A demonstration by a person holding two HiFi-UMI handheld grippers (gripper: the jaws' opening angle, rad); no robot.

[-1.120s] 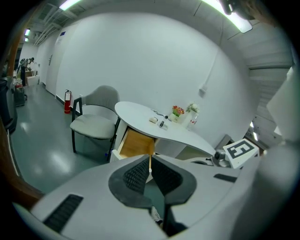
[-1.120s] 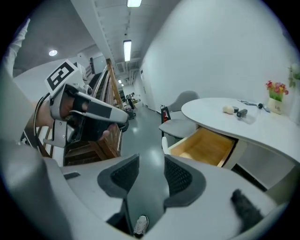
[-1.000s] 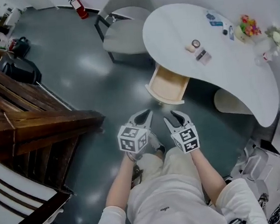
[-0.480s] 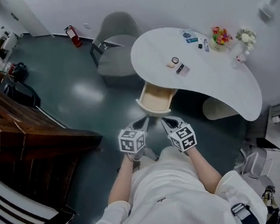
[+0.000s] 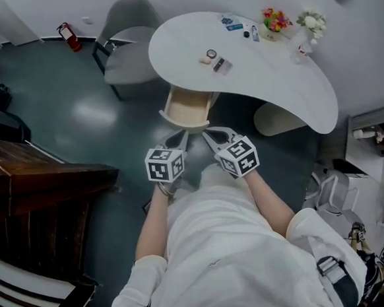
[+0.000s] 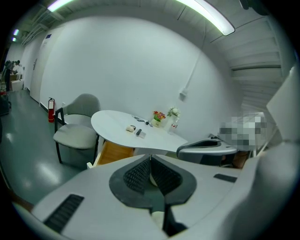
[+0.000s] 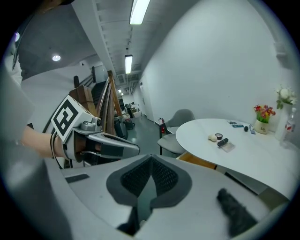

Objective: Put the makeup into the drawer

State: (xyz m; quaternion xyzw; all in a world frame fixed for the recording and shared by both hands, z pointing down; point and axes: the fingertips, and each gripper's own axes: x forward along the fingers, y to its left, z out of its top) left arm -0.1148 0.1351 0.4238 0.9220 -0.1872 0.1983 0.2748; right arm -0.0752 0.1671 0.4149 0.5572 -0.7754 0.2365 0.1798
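**Holding both tongs shut, well back from the makeup**

The person stands back from the white curved tabletop (image 5: 275,77) with both tools raised side by side in front of the chest, pointing toward it and slightly down.

The left tongs (image 6: 150,161) have their ribbed dark pads pressed flat together, and nothing is caught in them. The right tongs (image 7: 150,163) have just been closing. Their pads now meet along one line, and they hold nothing either. In the head view the two tips sit near each other without touching, just short of the drawer.

The makeup (image 5: 212,58) lies on the tabletop, well apart from both tools, as a small cluster near the edge above the drawer:
- a pale rounded sponge (image 5: 204,60)
- a round compact (image 5: 211,53) just beside the sponge
- a dark tube (image 5: 219,64) lying on a clear flat piece

The drawer (image 5: 187,110) hangs pulled out under the tabletop's near edge, with its pale wood inside showing.

At the far end of the tabletop are a pot of bright flowers (image 5: 273,20) and a few small items too small to identify. A grey chair (image 5: 127,39) stands to the left of the tabletop.
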